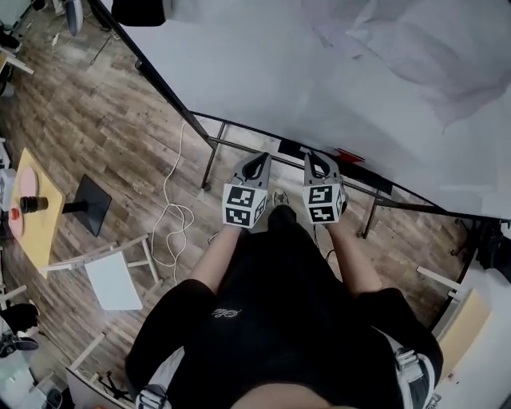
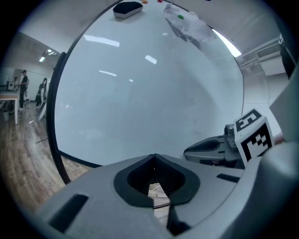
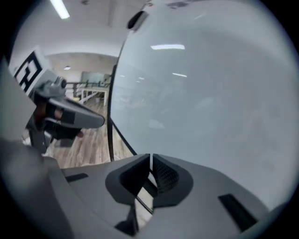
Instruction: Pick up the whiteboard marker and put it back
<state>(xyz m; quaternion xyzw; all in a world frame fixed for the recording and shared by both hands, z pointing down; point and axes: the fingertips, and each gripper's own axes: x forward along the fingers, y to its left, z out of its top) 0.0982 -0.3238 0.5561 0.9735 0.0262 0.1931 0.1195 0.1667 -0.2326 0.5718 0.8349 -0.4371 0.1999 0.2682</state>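
Note:
I cannot make out a whiteboard marker for certain. A small red object (image 1: 349, 154) and a dark one (image 1: 291, 148) lie on the ledge under the whiteboard (image 1: 279, 72). My left gripper (image 1: 258, 158) and right gripper (image 1: 314, 157) are held side by side in front of that ledge, pointing at the board. In the left gripper view the jaws (image 2: 154, 156) meet at the tips with nothing between them. In the right gripper view the jaws (image 3: 150, 157) stand almost together, with only a thin slit and nothing in it. Each gripper view shows the other gripper beside it.
A black eraser (image 2: 127, 8) and a crumpled sheet (image 2: 187, 23) cling to the top of the board. On the wooden floor are the board's black frame legs (image 1: 209, 168), a white cable (image 1: 172, 216), a white chair (image 1: 112, 275) and a yellow table (image 1: 36, 212) at the left.

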